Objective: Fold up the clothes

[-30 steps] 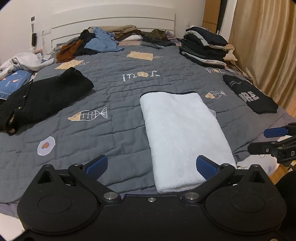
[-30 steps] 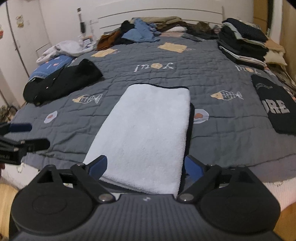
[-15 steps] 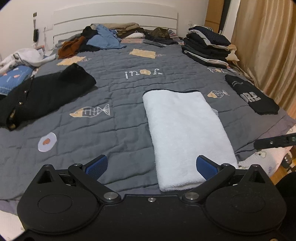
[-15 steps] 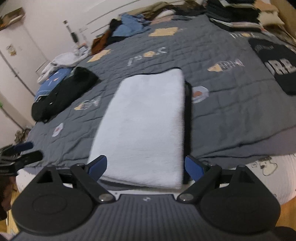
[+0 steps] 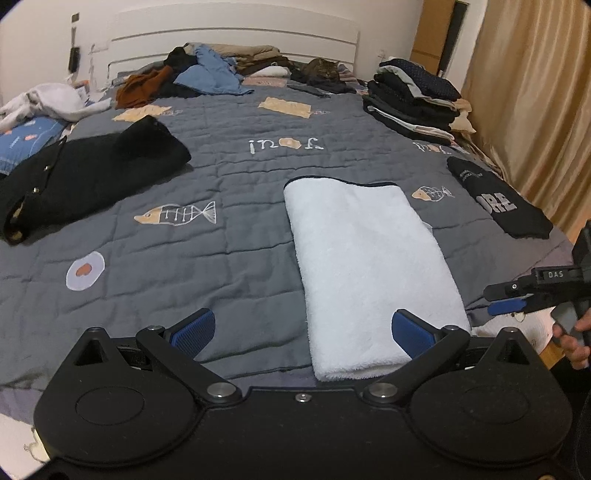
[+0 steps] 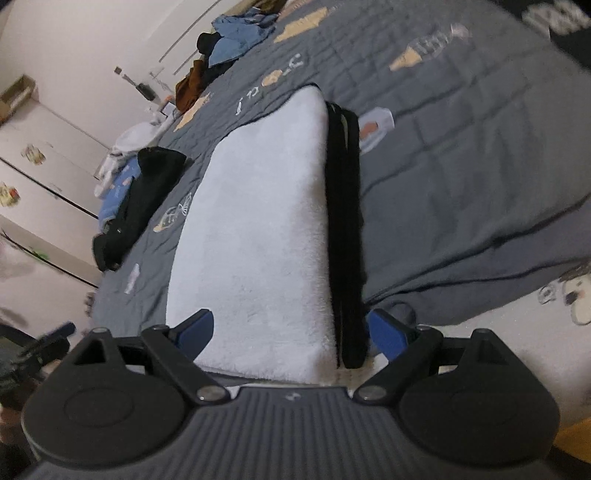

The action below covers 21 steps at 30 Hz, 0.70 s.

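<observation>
The white fleece garment (image 5: 369,266) serves as the landmark: it is laid flat as a long folded rectangle on the grey quilt (image 5: 229,251), its short end brought to the quilt's near edge, probably so that this end can be reached from the bedside. In the right wrist view a black layer (image 6: 345,229) is seen along the garment's right side, which suggests a dark lining or a second face folded inward.

The left gripper (image 5: 303,330) is held over the garment's near end, shifted toward its left side, with its jaws spread wide and nothing between the pads. The right gripper (image 6: 291,330) is tilted and held low at the same near end, its jaws likewise spread, with the white pile and the black edge framed between them but not pinched. The placement is judged to be a preparation for taking both near corners and carrying them to the far end.

Beyond the garment's far right corner a stack of folded clothes (image 5: 417,103) is kept by the curtain (image 5: 535,110), presumably as the destination. To the garment's right a folded black printed shirt (image 5: 498,203) is set apart; well to its left a black jacket (image 5: 85,181) is left unfolded, and past its far end a loose heap (image 5: 207,74) is piled at the headboard (image 5: 236,33), apparently awaiting folding.
</observation>
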### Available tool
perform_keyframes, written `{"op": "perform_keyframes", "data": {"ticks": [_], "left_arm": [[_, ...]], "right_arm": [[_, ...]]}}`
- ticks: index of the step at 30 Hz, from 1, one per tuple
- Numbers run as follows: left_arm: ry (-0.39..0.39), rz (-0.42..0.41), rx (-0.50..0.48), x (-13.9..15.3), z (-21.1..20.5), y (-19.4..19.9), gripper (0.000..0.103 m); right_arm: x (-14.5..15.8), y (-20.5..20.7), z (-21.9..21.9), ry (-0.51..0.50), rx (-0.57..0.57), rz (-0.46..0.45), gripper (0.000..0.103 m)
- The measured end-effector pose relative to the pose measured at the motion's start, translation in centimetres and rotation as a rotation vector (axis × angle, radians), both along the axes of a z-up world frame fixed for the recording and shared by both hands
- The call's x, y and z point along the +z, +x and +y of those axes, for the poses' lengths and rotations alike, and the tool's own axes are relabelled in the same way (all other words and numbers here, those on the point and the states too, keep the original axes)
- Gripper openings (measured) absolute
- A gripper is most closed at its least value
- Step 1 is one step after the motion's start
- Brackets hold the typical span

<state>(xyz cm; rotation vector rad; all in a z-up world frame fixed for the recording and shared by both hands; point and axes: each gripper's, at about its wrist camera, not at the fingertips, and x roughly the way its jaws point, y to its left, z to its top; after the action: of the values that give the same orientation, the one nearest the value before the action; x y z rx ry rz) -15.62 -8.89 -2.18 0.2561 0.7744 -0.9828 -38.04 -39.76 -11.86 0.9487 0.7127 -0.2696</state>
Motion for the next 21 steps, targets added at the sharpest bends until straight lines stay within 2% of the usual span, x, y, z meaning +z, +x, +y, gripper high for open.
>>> {"op": "perform_keyframes", "data": {"ticks": [7, 14, 21], "left_arm": [[0.001, 0.015, 0.017, -0.4, 0.2, 0.7, 0.103], [-0.004, 0.022, 0.018, -0.5, 0.5, 1.0, 0.103], [-0.008, 0.036, 0.029, -0.6, 0.6, 1.1, 0.103]], "right_arm": [[-2.9, 0.3, -1.3, 0.127, 0.005, -0.067, 0.091], [-4.5, 1.1, -1.7, 0.199, 0.024, -0.124, 0.091], [-5.7, 2.0, -1.9, 0.196, 0.049, -0.096, 0.093]]}}
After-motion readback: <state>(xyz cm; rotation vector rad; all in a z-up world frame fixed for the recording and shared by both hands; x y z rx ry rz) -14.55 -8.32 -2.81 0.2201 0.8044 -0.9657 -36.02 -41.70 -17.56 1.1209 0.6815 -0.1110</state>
